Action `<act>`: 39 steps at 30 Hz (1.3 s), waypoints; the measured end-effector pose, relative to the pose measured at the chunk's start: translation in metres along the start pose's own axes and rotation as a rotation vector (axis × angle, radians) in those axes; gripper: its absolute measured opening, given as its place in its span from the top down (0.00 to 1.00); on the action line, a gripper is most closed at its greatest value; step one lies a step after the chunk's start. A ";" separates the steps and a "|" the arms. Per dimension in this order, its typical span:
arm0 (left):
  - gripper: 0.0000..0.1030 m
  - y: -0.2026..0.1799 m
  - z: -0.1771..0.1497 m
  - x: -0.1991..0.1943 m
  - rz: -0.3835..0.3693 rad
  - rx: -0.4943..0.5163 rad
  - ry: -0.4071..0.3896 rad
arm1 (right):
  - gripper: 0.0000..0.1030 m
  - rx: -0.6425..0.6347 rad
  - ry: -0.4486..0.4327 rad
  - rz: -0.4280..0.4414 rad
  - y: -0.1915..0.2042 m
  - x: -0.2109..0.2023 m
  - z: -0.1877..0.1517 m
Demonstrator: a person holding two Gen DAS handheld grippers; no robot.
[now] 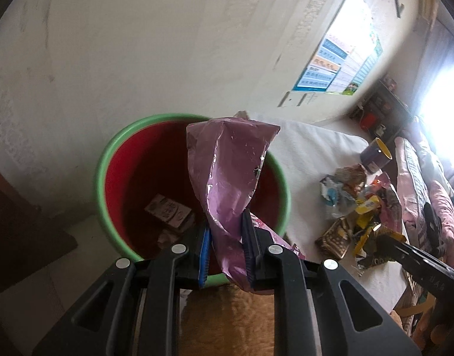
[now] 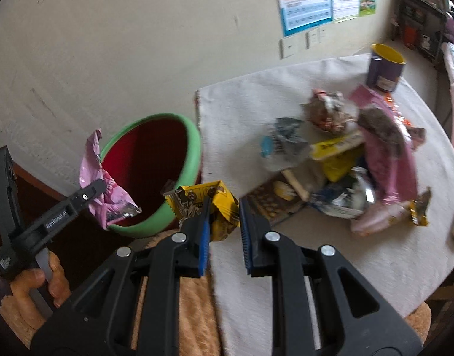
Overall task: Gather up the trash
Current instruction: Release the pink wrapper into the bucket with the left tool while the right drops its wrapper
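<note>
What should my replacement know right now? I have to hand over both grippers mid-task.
Left gripper: shut on the pink wrapper, held over the open red bin; not dropped yet.
Right gripper: fingers apart, with a yellow wrapper between the tips at the table edge nearest the bin; whether it is gripped cannot be told.
Done: at least one carton lies at the bottom of the bin.
Left: release the pink wrapper into the bin, then clear the wrapper pile on the white cloth. The purple mug behind the pile looks like no trash.
</note>
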State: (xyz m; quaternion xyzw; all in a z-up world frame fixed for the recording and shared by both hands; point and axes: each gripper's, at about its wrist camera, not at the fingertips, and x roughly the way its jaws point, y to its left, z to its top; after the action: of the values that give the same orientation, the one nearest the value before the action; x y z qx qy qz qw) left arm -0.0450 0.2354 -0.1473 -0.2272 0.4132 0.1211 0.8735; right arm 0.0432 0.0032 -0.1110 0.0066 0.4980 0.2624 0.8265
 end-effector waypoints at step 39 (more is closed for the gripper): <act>0.53 0.048 0.004 0.016 0.076 -0.094 0.033 | 0.57 -0.010 0.033 0.148 0.069 0.047 0.047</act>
State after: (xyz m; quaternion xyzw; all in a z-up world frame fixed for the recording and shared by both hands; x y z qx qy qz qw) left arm -0.0515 0.2794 -0.1714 -0.2541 0.4297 0.1696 0.8497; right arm 0.0701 0.0954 -0.1071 0.0348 0.5085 0.3252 0.7965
